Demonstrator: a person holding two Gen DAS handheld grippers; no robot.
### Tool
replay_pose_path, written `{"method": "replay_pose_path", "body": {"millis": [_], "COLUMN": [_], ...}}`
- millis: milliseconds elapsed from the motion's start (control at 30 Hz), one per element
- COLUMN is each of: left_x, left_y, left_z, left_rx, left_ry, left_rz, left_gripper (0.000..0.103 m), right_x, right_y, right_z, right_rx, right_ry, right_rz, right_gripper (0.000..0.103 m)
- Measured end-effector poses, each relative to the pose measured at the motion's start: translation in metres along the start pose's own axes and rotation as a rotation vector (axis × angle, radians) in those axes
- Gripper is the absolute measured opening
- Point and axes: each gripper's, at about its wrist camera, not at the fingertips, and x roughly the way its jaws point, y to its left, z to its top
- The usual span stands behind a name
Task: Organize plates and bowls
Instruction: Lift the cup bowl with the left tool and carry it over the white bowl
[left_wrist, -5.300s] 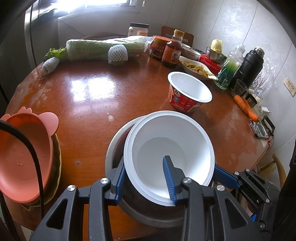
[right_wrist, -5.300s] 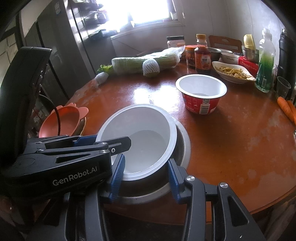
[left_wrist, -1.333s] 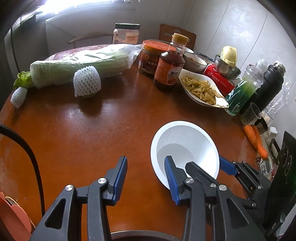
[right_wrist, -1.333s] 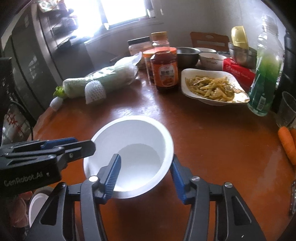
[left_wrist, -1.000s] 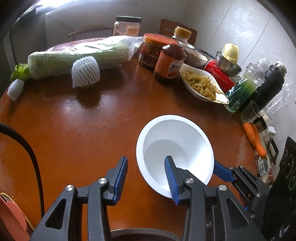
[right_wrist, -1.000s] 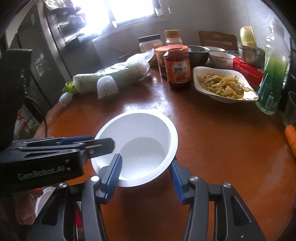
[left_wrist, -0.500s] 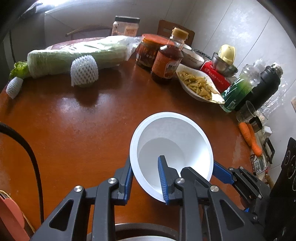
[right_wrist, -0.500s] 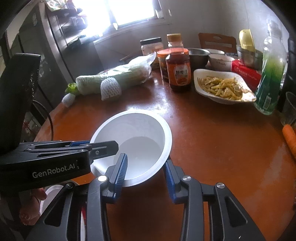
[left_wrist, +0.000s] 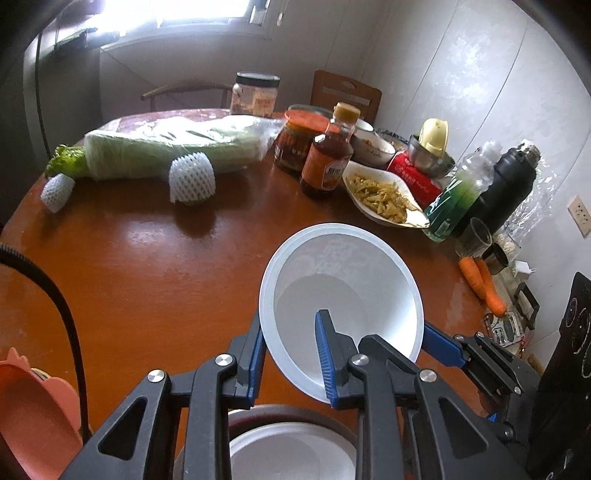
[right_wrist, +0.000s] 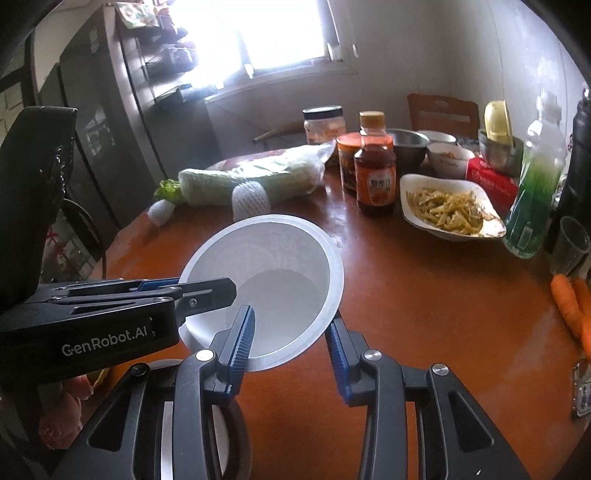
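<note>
A white plastic bowl (left_wrist: 343, 295) hangs tilted just above the brown table (left_wrist: 147, 258), held from two sides. My left gripper (left_wrist: 290, 332) is shut on its near-left wall, one blue finger inside and one outside. In the right wrist view the same bowl (right_wrist: 273, 273) has my right gripper (right_wrist: 291, 321) shut on its near-right rim, again with one finger inside. The left gripper (right_wrist: 207, 291) shows there at the bowl's left edge. Beneath the grippers stands a grey bowl (left_wrist: 258, 417) with another white bowl (left_wrist: 291, 450) nested in it.
A pink plate (left_wrist: 33, 413) lies at the near left edge. Across the back stand a wrapped cabbage (left_wrist: 173, 147), a foam-netted fruit (left_wrist: 192, 179), a sauce bottle (left_wrist: 328, 155), jars, a dish of food (left_wrist: 384, 195), a green bottle (left_wrist: 461, 192), a black flask (left_wrist: 509, 184) and carrots (left_wrist: 484, 284).
Both grippers stood open around the white bowl on the table. They have shut on its wall, and the bowl has risen and tipped toward me.
</note>
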Motion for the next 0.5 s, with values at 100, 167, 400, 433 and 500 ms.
{"method": "replay_pose_path", "body": {"millis": [100, 167, 400, 433, 500], "left_x": [-0.013, -0.021, -0.044, -0.047, -0.052], "left_y": [-0.001, -0.001, -0.001, -0.001, 0.0], "left_z": [-0.004, -0.007, -0.017, -0.018, -0.02], "left_rx": [0.003, 0.003, 0.008, 0.009, 0.009], "left_ry": [-0.022, -0.035, -0.076, -0.08, -0.088], "left_rz": [-0.002, -0.002, -0.001, 0.0, 0.003], "left_gripper": [0.027, 0.027, 0.027, 0.027, 0.027], "right_x": [-0.01, -0.016, -0.039, -0.041, -0.045], "right_y": [0.006, 0.011, 0.027, 0.029, 0.032], "right_z": [-0.001, -0.002, -0.007, -0.007, -0.008], "right_rx": [-0.01, -0.019, -0.044, -0.047, -0.05], "right_ry": [-0.016, -0.03, -0.069, -0.072, -0.079], "right_rz": [0.0, 0.001, 0.004, 0.005, 0.008], "right_gripper": [0.04, 0.04, 0.04, 0.04, 0.04]}}
